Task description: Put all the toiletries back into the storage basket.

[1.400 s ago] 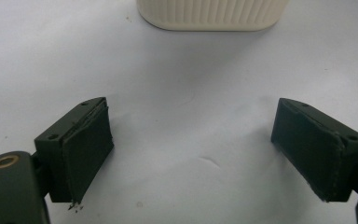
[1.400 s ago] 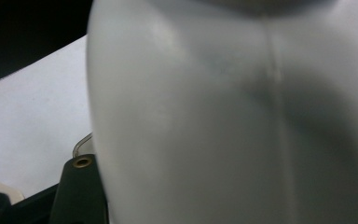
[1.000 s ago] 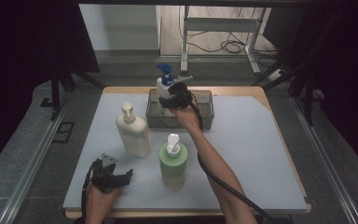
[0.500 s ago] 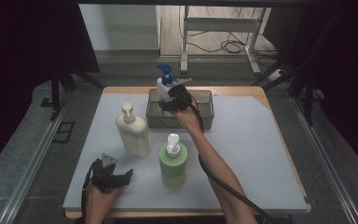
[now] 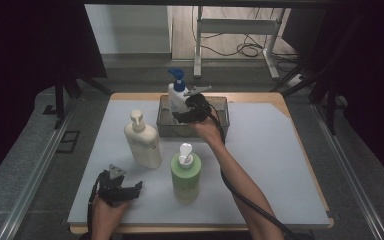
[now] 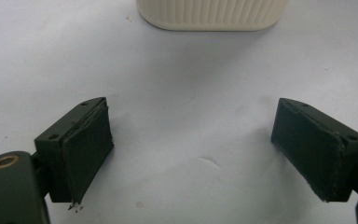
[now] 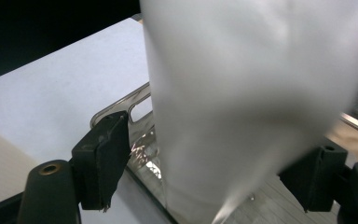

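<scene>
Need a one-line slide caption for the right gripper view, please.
Right gripper, jaws just opening, straddles the white pump bottle standing in the clear bin.

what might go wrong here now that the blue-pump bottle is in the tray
1. The right hand-held gripper has just been opening, with the white bottle with the blue pump between its jaws and a gap at the left pad. A sideways pull-back could catch the tall bottle and tip it in the clear rectangular tray.
2. The trailing cable passes near the green pump bottle; withdrawing the arm might nudge it over.
</scene>
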A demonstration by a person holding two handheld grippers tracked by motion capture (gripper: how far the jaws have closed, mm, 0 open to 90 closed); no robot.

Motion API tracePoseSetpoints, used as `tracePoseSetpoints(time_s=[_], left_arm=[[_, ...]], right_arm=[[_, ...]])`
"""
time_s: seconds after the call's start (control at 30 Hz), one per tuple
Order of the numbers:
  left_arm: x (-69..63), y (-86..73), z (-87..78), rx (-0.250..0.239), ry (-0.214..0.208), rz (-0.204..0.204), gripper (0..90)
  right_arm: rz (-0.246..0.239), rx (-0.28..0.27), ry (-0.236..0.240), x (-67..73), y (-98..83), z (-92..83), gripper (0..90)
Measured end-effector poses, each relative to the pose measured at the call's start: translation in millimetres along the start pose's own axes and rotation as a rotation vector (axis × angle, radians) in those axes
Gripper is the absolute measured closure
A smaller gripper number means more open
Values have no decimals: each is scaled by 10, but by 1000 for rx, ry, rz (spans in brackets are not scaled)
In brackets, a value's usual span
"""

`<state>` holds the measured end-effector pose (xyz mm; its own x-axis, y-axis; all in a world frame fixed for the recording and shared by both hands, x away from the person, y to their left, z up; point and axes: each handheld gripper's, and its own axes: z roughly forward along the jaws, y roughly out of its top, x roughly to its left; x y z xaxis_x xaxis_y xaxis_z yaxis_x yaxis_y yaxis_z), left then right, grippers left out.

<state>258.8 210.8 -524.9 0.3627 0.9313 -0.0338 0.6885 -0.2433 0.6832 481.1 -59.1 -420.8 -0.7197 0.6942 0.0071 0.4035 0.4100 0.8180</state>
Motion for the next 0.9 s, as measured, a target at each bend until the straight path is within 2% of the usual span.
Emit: tracePoseSetpoints(time_s=[0.2,0.5,0.67,0.9], left_arm=[[0,0,0,0,-1,0,116],[1,1,0,1,0,0,116],[1,0,1,-1,-1,0,116],[1,0,0,0,-1,0,116]], right_arm=[[-10,8,15,-4,-55,-109,254],[10,31,37,-76,-214,-239,397],[26,51,32,-171,-318,-273,517],[41,77,12,-226,-388,-271,763]])
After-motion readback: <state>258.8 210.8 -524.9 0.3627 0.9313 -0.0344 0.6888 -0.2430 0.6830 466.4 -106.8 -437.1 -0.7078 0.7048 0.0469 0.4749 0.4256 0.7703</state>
